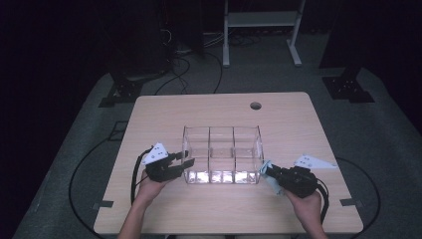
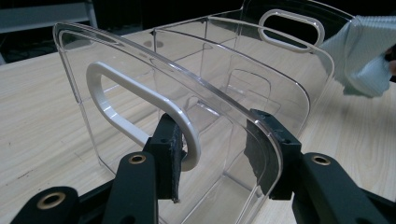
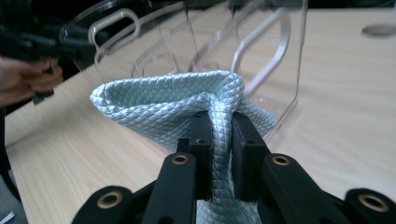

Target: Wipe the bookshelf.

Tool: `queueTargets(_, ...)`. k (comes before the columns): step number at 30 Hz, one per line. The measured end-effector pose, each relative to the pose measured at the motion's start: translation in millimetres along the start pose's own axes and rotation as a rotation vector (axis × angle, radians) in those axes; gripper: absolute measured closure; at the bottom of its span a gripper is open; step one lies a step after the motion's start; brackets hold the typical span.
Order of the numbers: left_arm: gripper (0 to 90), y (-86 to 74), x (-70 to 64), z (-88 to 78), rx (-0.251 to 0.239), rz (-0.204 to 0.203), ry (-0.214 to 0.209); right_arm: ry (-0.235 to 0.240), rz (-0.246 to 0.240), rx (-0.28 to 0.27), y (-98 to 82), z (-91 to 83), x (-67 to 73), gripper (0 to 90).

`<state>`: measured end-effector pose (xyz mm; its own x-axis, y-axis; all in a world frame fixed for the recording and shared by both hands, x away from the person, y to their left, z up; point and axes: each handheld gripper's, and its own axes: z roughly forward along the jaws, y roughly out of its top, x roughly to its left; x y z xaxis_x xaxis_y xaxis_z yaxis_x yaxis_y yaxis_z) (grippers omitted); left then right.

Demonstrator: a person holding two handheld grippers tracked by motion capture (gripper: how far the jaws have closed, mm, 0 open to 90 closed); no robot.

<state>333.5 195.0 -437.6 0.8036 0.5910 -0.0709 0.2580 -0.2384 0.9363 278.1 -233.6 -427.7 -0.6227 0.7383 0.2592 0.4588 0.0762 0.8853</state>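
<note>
Hands enter from the near edge of the pale wooden bench (image 1: 164,209), each carrying a black two-jaw tool. The left tool (image 2: 212,154) is clamped on the near end wall of the clear plastic three-compartment bin with white handle cut-outs (image 1: 222,154), one pad inside the wall and one at the handle rim, steadying it. The right tool (image 3: 220,140) is pinched tight on a fold of pale blue-green quilted cloth (image 3: 177,105), held just beside the bin's other end. Judging by this, both grasps are made but wiping the bin has barely begun; its walls and compartments remain to be covered. Beyond the bin lies bare bench.
</note>
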Motion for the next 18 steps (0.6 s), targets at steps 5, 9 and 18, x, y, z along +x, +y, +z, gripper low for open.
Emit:
queueTargets(5, 55.5, -1.1, -2.6, -1.9, -0.001, 0.000, 0.006, -0.004, -0.025, -0.008, 4.3, -0.2, 2.7, 80.1)
queueTargets(9, 55.4, -2.0, -3.5, -4.1, 0.000, 0.008, 0.012, 0.001, 0.003, 0.059, -12.2, 9.5, -2.0, 80.1)
queueTargets(18, 55.5, -3.0, -5.6, -5.6, -0.002, 0.013, 0.028, 0.000, -0.018, 0.030, -8.6, 6.1, 4.0, 80.1)
